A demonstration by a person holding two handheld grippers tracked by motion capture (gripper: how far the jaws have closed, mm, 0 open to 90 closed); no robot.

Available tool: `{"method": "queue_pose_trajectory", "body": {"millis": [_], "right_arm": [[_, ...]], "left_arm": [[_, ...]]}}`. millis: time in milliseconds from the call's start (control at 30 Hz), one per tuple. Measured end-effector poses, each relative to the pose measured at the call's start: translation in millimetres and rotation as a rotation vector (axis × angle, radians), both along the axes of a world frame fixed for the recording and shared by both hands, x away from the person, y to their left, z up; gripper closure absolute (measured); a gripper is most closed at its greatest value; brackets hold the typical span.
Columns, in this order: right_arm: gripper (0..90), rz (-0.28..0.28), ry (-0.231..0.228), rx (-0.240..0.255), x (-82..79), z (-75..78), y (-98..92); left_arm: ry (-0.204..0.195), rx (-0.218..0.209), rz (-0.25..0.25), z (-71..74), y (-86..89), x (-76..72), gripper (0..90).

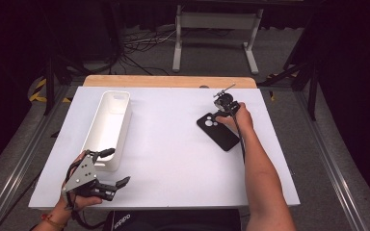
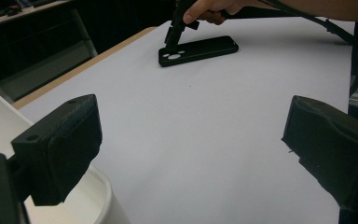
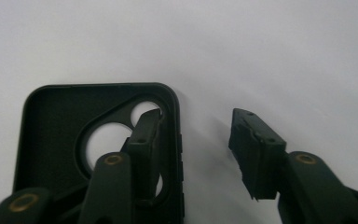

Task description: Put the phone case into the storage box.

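Currently counted: one black phone case (image 1: 218, 131), one white bin (image 1: 108, 129), two grippers, all on one white table (image 1: 173, 159). The right gripper (image 3: 193, 140) is held nose-down over the case's camera-cutout end, forearm stretched out across the table. Its jaws are parted, straddling the case's side wall: one jaw is seen inside the case by the lens holes, the other outside on bare table, well clear of the wall. No pinch is seen yet, so the case is not gripped; it lies flat, open side up, directly beneath that gripper. The left gripper (image 1: 99, 185) is held level and low just past the near end of the bin, hand wrapped under the body, grey plate on top. Its jaws are spread wide with nothing between them; the case is seen far ahead of them in the left gripper view.
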State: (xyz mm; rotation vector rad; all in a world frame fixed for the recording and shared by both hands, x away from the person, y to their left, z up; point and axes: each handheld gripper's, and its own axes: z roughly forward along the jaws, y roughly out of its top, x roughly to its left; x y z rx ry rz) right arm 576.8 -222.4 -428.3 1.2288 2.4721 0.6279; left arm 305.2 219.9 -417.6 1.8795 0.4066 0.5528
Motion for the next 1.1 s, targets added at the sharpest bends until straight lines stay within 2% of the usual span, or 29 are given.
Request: {"method": "queue_pose_trajectory", "body": {"millis": [167,300,333,367,467,767,900,1100], "right_arm": [[62.6,0.011,0.040,0.055,2.5,-1.9,-4.4],[68.0,0.024,0.055,0.054,4.5,-1.3,-5.0],[77.6,0.025,0.055,0.047,5.0,-1.0,-3.8],[80.8,0.022,0.053,0.049,5.0,-1.3,-3.5],[82.0,0.006,0.052,0.056,4.5,-1.6,-3.5],[84.5,-0.016,0.038,0.063,2.3,-1.6,-2.8],[86.6,-0.033,0.025,0.127,-2.2,4.0,-6.4],[86.8,-0.008,0.010,0.111,-9.7,9.3,-3.8]], "left_arm": [[0.013,0.001,-0.009,-1.2,-1.8,0.3,5.3],[0.016,0.010,-0.010,-1.9,-2.8,0.7,5.4],[0.017,0.013,-0.012,-1.8,-2.8,0.8,5.5],[0.015,0.007,-0.010,-2.2,-3.1,1.0,5.6],[0.035,0.003,-0.015,-2.2,-3.0,1.7,5.8],[0.032,0.022,-0.028,-2.0,-4.0,-0.8,6.0],[0.035,0.013,-0.026,-1.7,-3.9,-0.8,6.2],[0.041,0.016,-0.026,-1.5,-4.1,-2.8,6.2]]}}
